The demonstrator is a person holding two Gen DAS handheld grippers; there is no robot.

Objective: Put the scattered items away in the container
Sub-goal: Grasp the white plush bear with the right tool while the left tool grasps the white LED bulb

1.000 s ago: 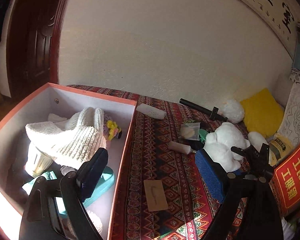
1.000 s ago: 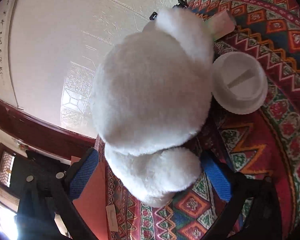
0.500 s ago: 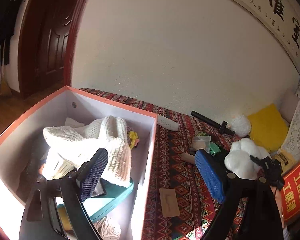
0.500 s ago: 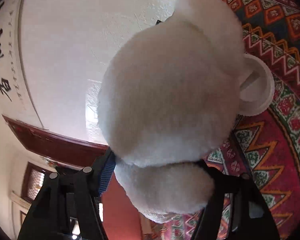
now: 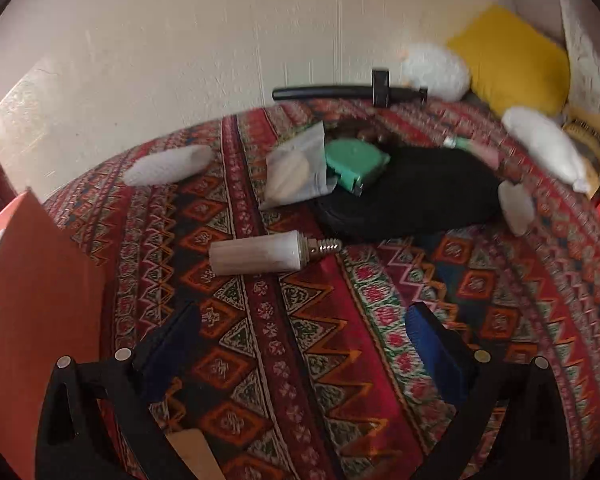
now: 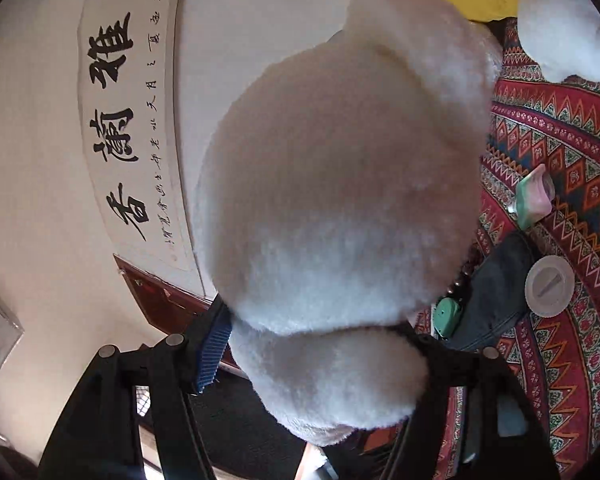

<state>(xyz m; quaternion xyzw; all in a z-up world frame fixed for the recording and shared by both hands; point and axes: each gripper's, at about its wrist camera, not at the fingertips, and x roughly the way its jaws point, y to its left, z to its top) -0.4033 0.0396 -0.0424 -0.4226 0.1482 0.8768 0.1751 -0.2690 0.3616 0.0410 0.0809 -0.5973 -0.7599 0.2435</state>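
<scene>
Right hand-held gripper (image 6: 320,356) clamped on plush (image 6: 340,184), lifted off cloth so we can carry it to box (image 5: 32,304). Left hand-held gripper (image 5: 300,344) jaws just widened, empty, we aim at bulb (image 5: 260,256) lying ahead.

White plush toy (image 6: 340,184) clamped in the right gripper (image 6: 320,344), above patterned cloth (image 6: 572,360), calligraphy scroll (image 6: 120,120) behind
</scene>
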